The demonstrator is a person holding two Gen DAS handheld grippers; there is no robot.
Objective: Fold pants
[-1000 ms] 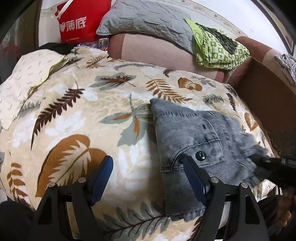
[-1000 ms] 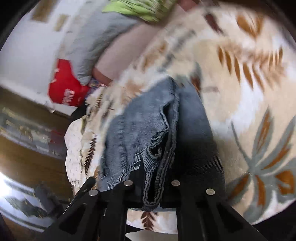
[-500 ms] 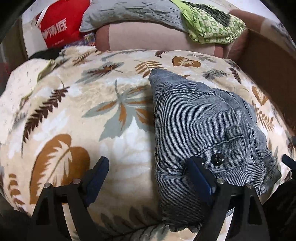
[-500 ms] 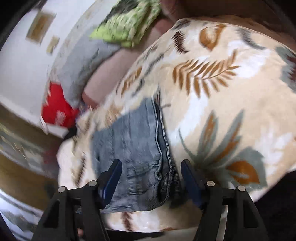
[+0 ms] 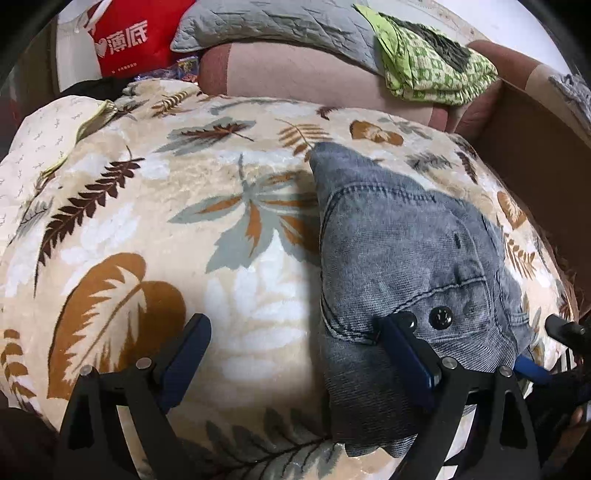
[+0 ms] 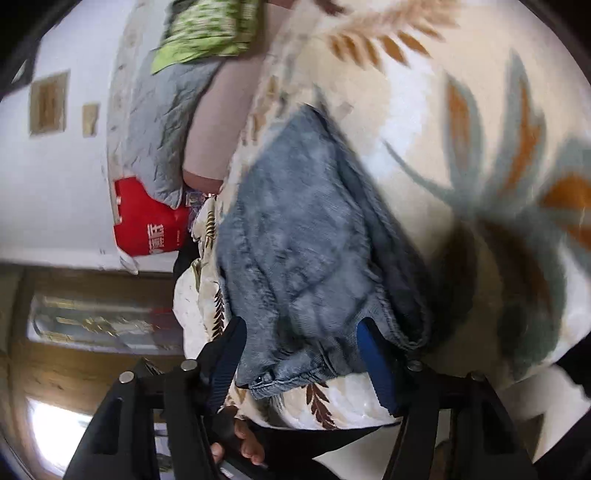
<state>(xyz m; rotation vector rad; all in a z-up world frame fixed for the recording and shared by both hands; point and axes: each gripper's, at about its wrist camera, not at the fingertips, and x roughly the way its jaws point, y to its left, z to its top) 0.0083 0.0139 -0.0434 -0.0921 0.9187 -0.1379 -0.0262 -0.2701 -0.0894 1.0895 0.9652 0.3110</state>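
Observation:
The grey-blue denim pants (image 5: pixel 399 258) lie folded in a compact stack on the leaf-patterned blanket (image 5: pixel 184 221), button side up, at the right of the left wrist view. My left gripper (image 5: pixel 295 354) is open and empty; its right finger rests over the pants' near left edge. In the right wrist view the pants (image 6: pixel 295 240) lie just ahead of my right gripper (image 6: pixel 299 347), which is open with the near hem of the stack between its fingers, not clamped.
A brown sofa back with a grey quilted cushion (image 5: pixel 288 26), a green patterned cloth (image 5: pixel 428 70) and a red bag (image 5: pixel 125 40) lies behind the blanket. A brown box wall (image 5: pixel 532 147) stands at the right. A white cloth (image 5: pixel 40 136) lies at the left.
My right gripper has opened and let go of the pants, which now lie flat on the blanket. It has then swung and come back close to the near hem. My left gripper stayed open.

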